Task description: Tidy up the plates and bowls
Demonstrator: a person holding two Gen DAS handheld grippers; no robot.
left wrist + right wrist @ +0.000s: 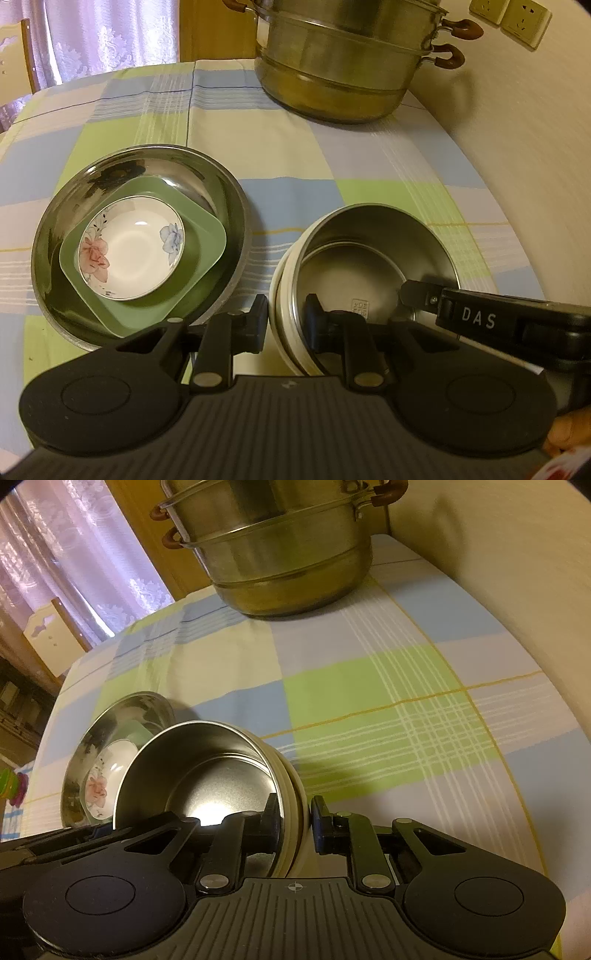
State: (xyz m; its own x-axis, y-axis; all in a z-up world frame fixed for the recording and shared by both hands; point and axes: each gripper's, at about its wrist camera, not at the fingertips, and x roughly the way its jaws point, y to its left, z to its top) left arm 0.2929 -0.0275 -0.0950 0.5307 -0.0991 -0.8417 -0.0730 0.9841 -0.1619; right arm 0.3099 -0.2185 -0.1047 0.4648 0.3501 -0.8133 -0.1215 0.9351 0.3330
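Cream-walled bowl with steel lining [373, 258] on the checked surface [369, 162], left hand-held gripper [286, 321] clamped over its near-left rim, right hand-held gripper [295, 823] pinching the opposite rim, nested steel basin with green square dish and floral bowl [131, 247] just beside it.

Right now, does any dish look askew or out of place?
Yes. The cream-sided steel bowl is tilted up on its side, both grippers' fingers clamping its rim. The stack in the large steel basin sits flat; nothing is spilled.
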